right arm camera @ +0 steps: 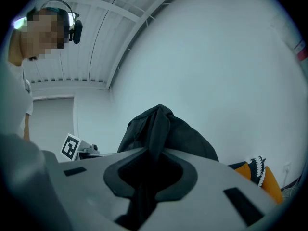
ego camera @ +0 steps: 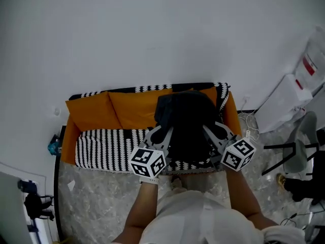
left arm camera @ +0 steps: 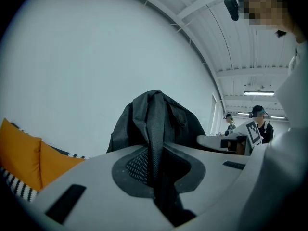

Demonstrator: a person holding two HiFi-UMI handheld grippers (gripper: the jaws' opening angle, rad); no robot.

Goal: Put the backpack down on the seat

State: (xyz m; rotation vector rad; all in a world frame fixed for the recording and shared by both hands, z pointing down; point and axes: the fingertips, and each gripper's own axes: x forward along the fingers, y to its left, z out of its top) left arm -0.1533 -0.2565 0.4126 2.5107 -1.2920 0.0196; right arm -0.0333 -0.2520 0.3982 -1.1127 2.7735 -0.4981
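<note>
Backpack point(ego camera: 185, 121) is held over the sofa's right end, its fabric pinched in the nearly closed left tool point(ego camera: 161, 135) and right tool point(ego camera: 215, 131); it should be lowered level until borne by the striped seat point(ego camera: 101, 144), then released.

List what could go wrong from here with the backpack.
The left hand-held gripper and right hand-held gripper each pinch only a narrow fold of the backpack; it could slip out. The backpack is over the right end of the sofa seat, near its front edge, so it might topple to the floor once released.
</note>
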